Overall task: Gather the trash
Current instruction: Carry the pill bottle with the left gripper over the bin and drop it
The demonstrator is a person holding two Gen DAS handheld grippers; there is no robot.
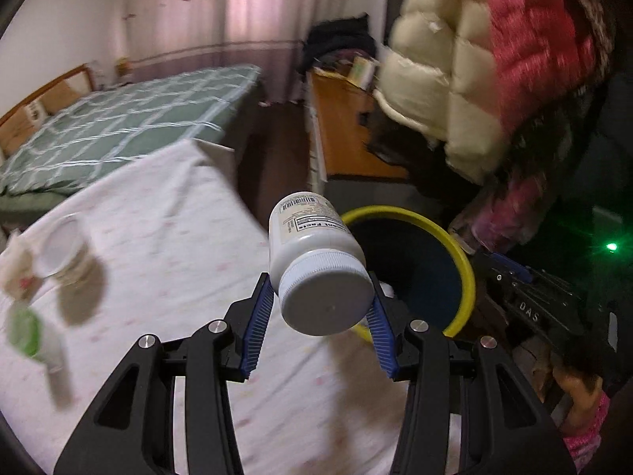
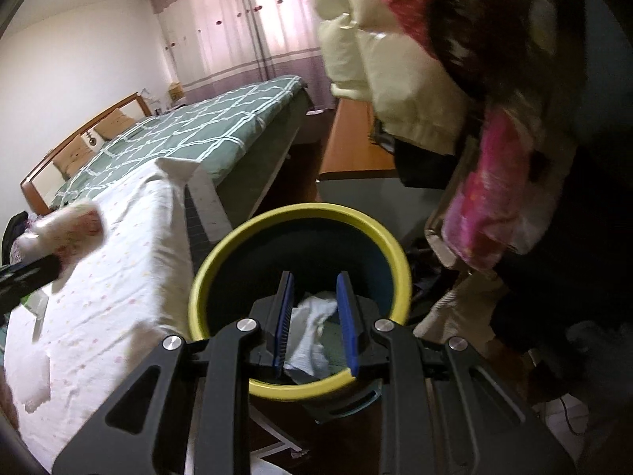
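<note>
1. Fingers of the left gripper (image 1: 322, 308) are closed on a white bottle (image 1: 314, 261); the blue pads press on its sides near the grey cap, and the bottle is carried tilted, cap toward the camera.
2. Left of the bottle, on the white cloth of the table (image 1: 198, 237), three items remain: a crumpled wrapper (image 1: 18, 273), a clear cup (image 1: 65, 253) and a green-capped item (image 1: 31, 340). All are blurred; their exact kind cannot be told.
3. Beyond and right of the bottle stands the yellow-rimmed bin (image 1: 461, 261), beside the table edge. The bottle is near the rim but not yet over the opening.
4. Fingers of the right gripper (image 2: 314, 316) stand partly open, with nothing pressed between the pads. They hang above the bin (image 2: 221, 261).
5. Inside the bin, seen between the fingers, lies white crumpled paper (image 2: 312, 324), so at least one piece is already collected.
6. Judgement: the task is in its middle part. The bottle still needs dropping in; the table items are left.
</note>
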